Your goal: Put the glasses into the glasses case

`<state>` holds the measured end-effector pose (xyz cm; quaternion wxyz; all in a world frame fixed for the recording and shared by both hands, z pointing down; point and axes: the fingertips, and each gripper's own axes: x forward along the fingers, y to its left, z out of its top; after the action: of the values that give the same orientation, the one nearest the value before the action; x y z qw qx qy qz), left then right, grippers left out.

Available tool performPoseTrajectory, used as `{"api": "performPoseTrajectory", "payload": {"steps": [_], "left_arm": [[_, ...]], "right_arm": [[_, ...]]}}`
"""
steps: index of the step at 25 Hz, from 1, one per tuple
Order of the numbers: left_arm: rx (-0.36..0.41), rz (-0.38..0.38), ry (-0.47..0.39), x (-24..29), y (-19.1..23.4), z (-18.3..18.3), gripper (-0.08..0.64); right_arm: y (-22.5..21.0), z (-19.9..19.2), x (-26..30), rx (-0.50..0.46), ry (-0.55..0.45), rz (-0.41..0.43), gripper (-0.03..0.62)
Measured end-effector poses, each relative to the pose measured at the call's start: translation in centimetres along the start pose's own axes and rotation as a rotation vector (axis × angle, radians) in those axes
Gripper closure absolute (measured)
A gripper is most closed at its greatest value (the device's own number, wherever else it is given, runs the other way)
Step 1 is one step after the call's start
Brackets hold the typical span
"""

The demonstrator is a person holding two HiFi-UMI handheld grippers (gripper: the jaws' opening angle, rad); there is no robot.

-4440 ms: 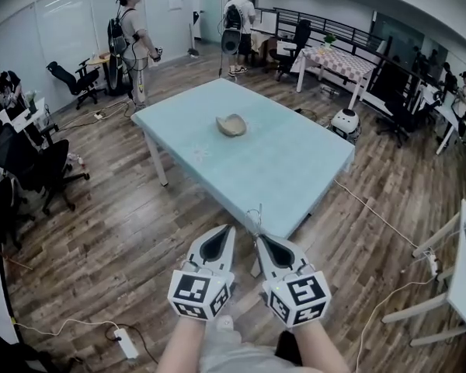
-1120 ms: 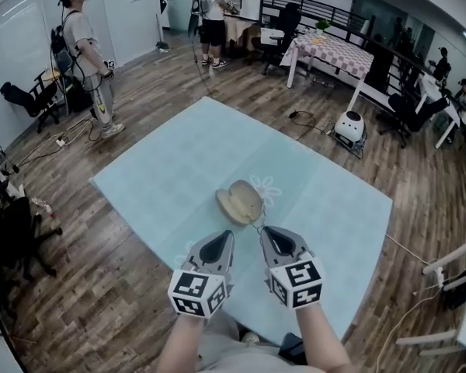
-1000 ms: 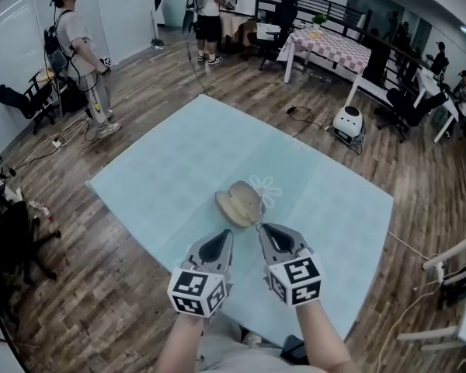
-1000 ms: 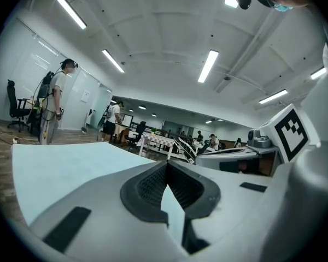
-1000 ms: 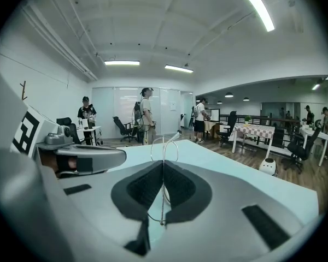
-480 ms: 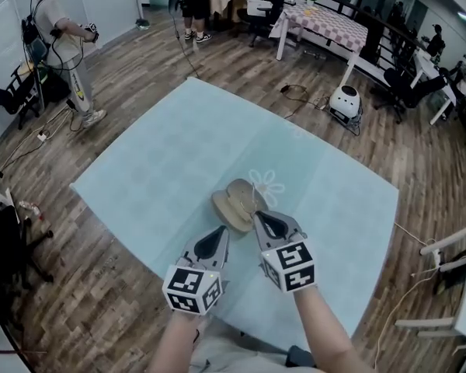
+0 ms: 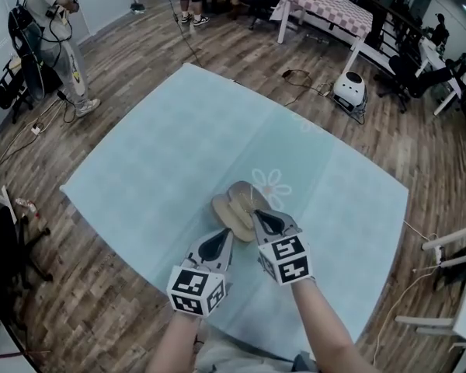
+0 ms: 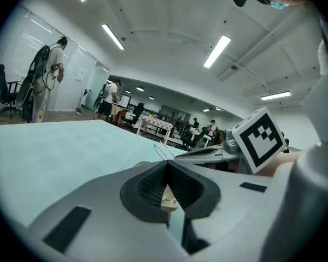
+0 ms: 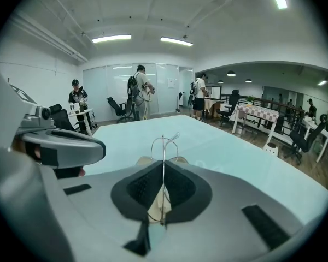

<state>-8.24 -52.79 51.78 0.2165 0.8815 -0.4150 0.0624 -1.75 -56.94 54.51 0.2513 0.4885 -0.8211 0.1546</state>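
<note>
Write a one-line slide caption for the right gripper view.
Right gripper shut on thin wire glasses, tan glasses case just ahead on the pale blue table.

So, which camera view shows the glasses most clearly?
The right gripper view: the glasses stand as a thin wire frame in the shut jaws of the right gripper. The head view shows only a faint wire over the case; the left gripper view, a wire loop.
</note>
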Motion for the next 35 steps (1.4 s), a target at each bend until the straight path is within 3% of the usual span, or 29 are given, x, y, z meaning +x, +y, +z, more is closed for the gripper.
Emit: {"api": "performPoseTrajectory", "payload": {"steps": [8,17,27,29,32,35], "left_arm": [[-0.014,-0.017,0.057,1.7,0.9,-1.6,0.552],[-0.045,-0.033,0.061,2.2,1.3,-2.0,0.552],[-0.083,-0.001,0.072,1.9,3.3,-3.9,0.552],[-0.088,0.005,0.070,1.8,3.4,-4.0,0.552],[-0.095,0.011,0.060,1.5,3.6,-3.8,0.552],[-0.095,0.014,0.047,1.1,3.6,-3.3,0.552]], "right_arm": [[-1.4,-1.9,4.0,0.010,0.082,0.007,0.581],[-2.2,-4.6,6.9,0.000,0.203,-0.012,0.580],[-2.4,-5.8,8.5,-0.014,0.251,-0.020,0.578],[-2.4,-5.9,8.5,-0.006,0.252,-0.018,0.556],[-2.1,-5.8,8.4,0.008,0.247,-0.013,0.470],[-1.9,-5.3,8.0,0.000,0.232,-0.018,0.456]]}}
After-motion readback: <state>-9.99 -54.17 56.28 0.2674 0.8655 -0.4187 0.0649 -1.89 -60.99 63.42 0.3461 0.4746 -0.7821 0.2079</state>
